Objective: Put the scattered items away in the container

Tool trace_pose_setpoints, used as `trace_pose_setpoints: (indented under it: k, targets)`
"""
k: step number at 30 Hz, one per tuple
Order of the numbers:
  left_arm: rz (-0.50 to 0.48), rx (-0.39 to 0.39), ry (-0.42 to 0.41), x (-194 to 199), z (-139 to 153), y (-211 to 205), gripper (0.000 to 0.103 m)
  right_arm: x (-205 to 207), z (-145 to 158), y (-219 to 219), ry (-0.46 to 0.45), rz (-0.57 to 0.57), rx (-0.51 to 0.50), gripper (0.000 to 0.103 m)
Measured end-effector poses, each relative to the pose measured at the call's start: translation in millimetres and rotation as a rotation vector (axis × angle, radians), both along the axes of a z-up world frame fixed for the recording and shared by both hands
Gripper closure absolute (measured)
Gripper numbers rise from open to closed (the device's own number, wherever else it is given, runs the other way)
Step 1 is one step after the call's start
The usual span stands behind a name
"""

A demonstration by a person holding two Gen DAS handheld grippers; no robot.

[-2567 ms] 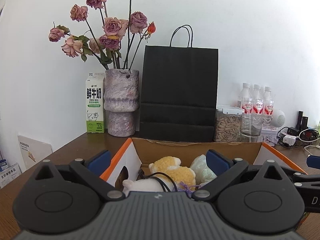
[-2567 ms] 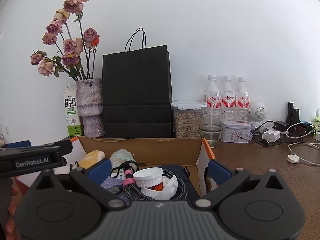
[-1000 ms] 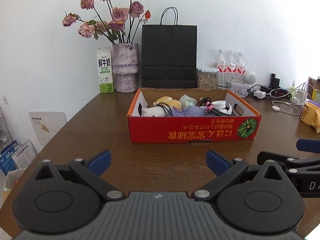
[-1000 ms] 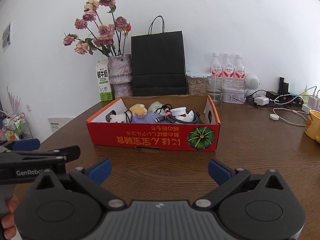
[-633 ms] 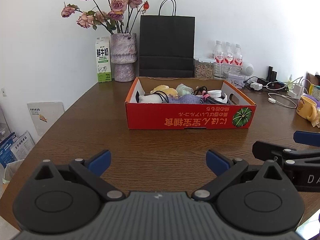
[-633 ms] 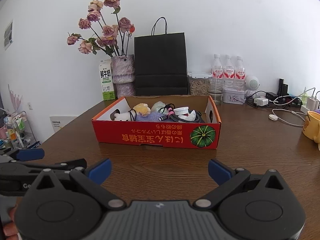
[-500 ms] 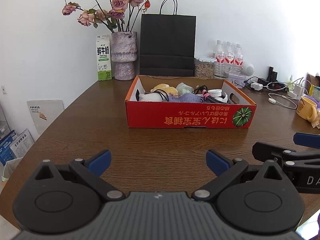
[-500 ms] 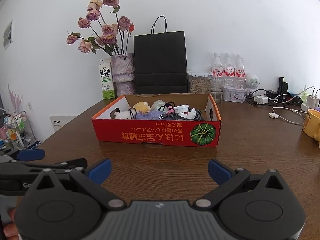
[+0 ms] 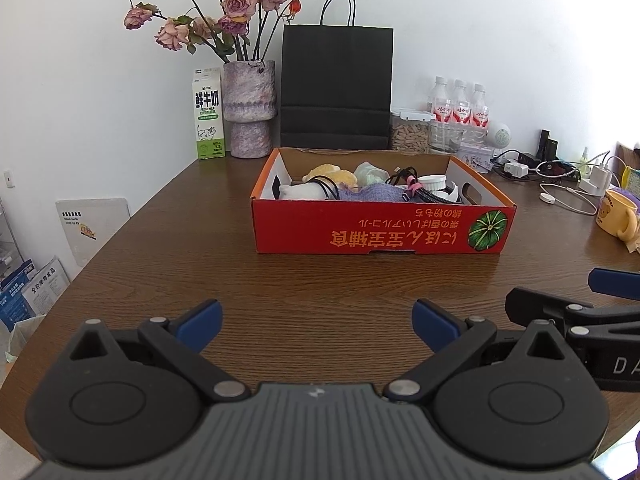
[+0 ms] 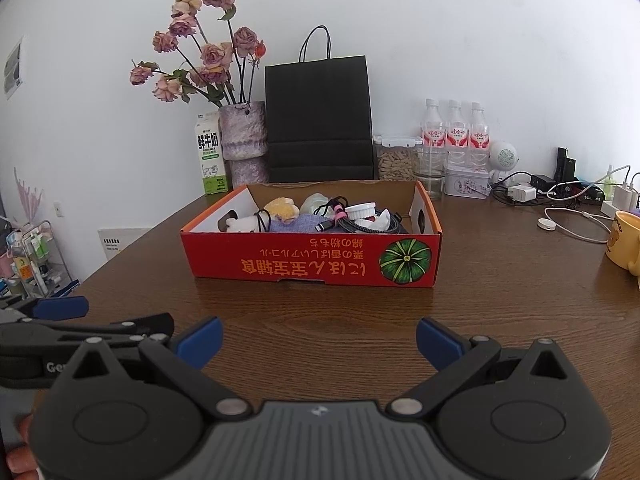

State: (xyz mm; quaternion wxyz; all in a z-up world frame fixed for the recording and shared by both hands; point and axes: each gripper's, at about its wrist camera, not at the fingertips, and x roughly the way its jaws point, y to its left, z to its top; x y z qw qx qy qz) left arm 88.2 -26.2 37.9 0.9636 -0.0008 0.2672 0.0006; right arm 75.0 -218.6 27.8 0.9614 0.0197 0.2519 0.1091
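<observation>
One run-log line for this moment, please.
left gripper: open, empty | right gripper: open, empty | red box: holds plush, cables, cloth | table in front: bare

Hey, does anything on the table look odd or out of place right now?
Only one oddity: the red box stands with its printed lettering and pumpkin picture upside down. Nothing looks spilled or damaged, and the table before it is bare.

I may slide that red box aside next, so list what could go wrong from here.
1. The coiled cables and white lid stand about level with the red box rim, so a jolt might tip them out.
2. The yellow mug and loose white cord lie to its right; pushing that way could snag them.
</observation>
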Motion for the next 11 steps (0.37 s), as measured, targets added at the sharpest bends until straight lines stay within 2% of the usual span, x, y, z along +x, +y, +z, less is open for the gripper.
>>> trace_pose_setpoints:
  k: [11]
  targets:
    - [-0.002,-0.007,0.012,4.1,-2.5,-0.4,0.0,3.9,-3.2,-0.8,0.007,0.0,-0.001,0.0]
